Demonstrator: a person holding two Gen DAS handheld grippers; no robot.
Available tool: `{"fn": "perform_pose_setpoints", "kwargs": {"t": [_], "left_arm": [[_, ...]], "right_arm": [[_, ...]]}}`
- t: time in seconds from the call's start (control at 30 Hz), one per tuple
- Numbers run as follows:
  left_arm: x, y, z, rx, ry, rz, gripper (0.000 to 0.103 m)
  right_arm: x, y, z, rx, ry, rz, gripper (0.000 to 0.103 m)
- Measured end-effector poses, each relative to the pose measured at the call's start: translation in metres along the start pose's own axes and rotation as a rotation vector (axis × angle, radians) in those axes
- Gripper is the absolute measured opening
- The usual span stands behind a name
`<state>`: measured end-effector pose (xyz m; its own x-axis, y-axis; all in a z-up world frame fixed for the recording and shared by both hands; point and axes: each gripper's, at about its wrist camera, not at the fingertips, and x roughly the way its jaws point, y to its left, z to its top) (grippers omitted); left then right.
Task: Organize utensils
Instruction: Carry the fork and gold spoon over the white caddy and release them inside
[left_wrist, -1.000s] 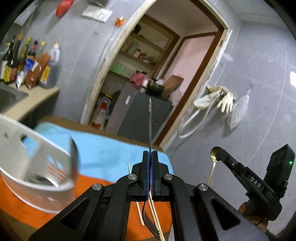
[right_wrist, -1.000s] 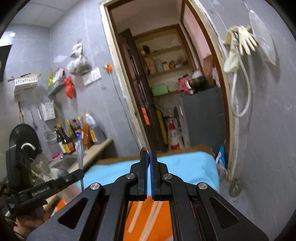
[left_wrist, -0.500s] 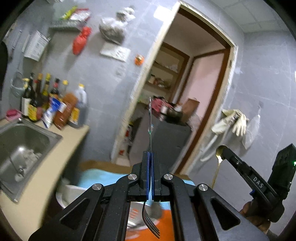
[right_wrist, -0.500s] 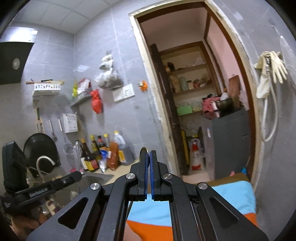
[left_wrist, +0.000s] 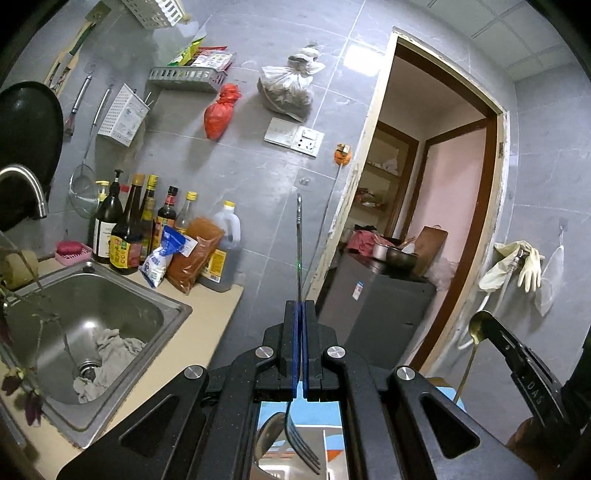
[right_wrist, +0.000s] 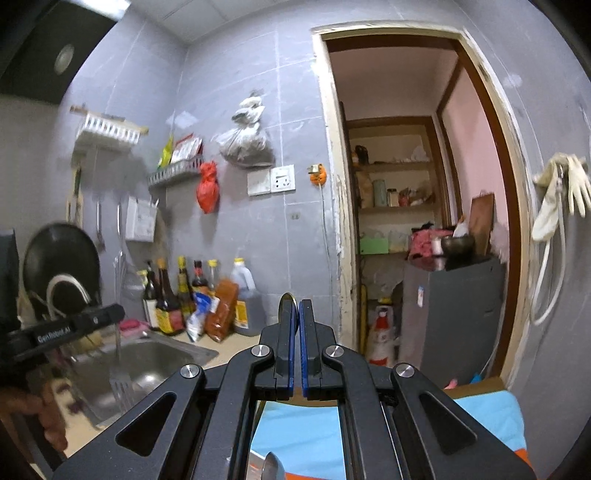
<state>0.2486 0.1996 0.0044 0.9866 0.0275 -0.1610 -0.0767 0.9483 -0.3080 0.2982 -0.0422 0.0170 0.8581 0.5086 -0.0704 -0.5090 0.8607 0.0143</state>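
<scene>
In the left wrist view my left gripper (left_wrist: 300, 306) is shut on a metal fork (left_wrist: 299, 236). Its handle stands straight up past the fingertips and its tines hang below the jaws. To the right in that view my right gripper (left_wrist: 493, 326) holds a gold spoon (left_wrist: 478, 328), bowl up and thin handle hanging down. In the right wrist view my right gripper (right_wrist: 295, 306) is shut, and the spoon (right_wrist: 285, 306) shows only as a bowl edge beside the left pad. At the left edge there, my left gripper (right_wrist: 116, 314) carries the blurred fork (right_wrist: 120, 384) over the sink.
A steel sink (left_wrist: 122, 291) with a cloth in it is set in the beige counter (left_wrist: 207, 325) on the left. Sauce bottles (left_wrist: 125, 236) line the wall. A blue and orange cloth (right_wrist: 484, 417) lies low on the right. A grey cabinet (right_wrist: 450, 314) fills the doorway.
Both views have swung away from the orange and blue cloth and the white basket toward the sink and tiled wall. Fork and spoon stay gripped as before.
</scene>
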Motion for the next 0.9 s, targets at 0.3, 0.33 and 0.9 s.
{"fn": "perform_pose_setpoints", "kwargs": {"t": [0.3,0.33,0.9], "left_arm": [[0.01,-0.007,-0.037,0.095,-0.002,0.008,0.0],[0.011,-0.007,-0.039,0.095,0.004,0.007,0.0],[-0.002,-0.008,-0.045,0.04,0.112,-0.018,0.016]], "right_arm": [[0.012,0.02,-0.031,-0.114,0.027,0.014,0.001],[0.012,0.02,-0.033,-0.117,0.032,0.016,0.001],[0.003,0.014,-0.045,-0.058,0.127,0.102,0.006]]}}
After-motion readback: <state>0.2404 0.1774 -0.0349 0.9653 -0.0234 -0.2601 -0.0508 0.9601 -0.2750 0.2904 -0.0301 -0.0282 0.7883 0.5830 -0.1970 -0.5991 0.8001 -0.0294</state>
